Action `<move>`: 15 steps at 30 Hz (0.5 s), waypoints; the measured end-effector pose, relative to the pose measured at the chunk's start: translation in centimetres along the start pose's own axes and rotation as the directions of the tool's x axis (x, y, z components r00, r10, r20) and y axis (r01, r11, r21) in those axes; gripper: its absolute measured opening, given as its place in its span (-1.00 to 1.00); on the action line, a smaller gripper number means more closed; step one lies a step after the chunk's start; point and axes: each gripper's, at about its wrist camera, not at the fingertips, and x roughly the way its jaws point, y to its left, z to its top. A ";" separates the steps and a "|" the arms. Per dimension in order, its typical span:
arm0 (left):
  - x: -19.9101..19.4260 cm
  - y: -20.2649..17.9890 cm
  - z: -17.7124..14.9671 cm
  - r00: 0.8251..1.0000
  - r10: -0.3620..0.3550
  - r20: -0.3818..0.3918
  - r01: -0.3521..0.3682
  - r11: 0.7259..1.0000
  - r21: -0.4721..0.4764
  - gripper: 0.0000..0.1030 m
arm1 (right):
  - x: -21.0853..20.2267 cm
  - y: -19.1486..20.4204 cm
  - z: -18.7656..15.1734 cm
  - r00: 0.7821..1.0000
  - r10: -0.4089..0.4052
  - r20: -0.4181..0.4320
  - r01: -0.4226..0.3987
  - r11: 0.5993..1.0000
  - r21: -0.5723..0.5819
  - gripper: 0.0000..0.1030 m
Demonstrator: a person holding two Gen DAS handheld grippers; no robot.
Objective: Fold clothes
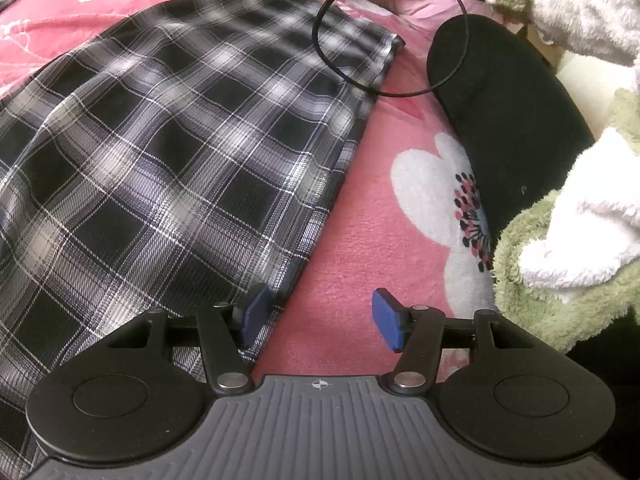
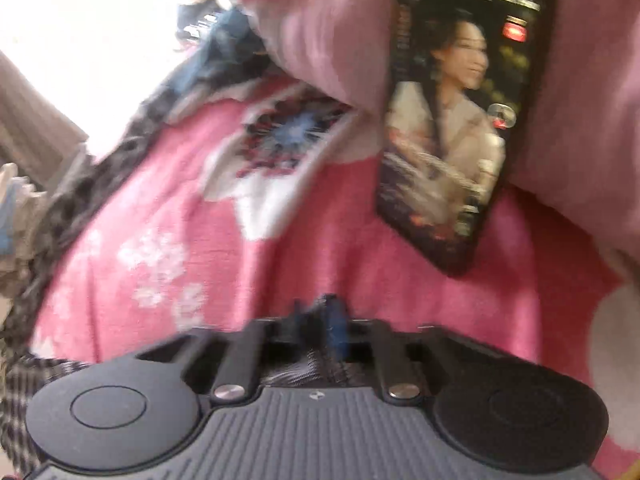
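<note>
Left gripper [image 1: 318, 320] half open, nothing held.
L pad [image 1: 253, 310] over plaid cloth [image 1: 168, 152] edge on pink blanket [image 1: 352, 248]; right gripper [image 2: 332, 326] closed, pinching plaid fabric [image 2: 308, 372].

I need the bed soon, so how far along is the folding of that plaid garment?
Early still. Done: the plaid garment lies spread flat on the pink blanket. In hand: the right gripper is shut, with plaid fabric showing at its pads; the left gripper is open at the garment's edge, gripping nothing. Left: no fold shows in view, so the folding itself remains.
</note>
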 end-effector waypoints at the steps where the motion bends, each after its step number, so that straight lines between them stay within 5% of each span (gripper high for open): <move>1: 0.0 0.0 0.0 1.000 -0.001 0.000 0.001 1.000 -0.004 0.10 | -0.1 0.2 -0.2 1.000 0.014 0.024 -0.014 1.000 -0.016 -0.93; 6: 0.1 0.1 0.1 1.000 -0.003 -0.002 0.003 1.000 -0.019 0.10 | -1.0 -0.9 -0.8 0.986 -0.031 0.163 0.025 0.999 0.039 -0.94; 10: 0.2 -0.1 0.1 1.000 0.000 -0.008 0.000 1.000 -0.015 0.11 | 0.3 -1.2 -1.7 0.981 -0.105 0.166 0.100 0.994 0.035 -0.95; 15: 0.2 -0.3 0.1 1.000 0.000 -0.007 0.000 1.000 -0.022 0.11 | 0.9 0.0 -2.2 0.967 -0.188 0.173 0.207 0.973 -0.103 -0.93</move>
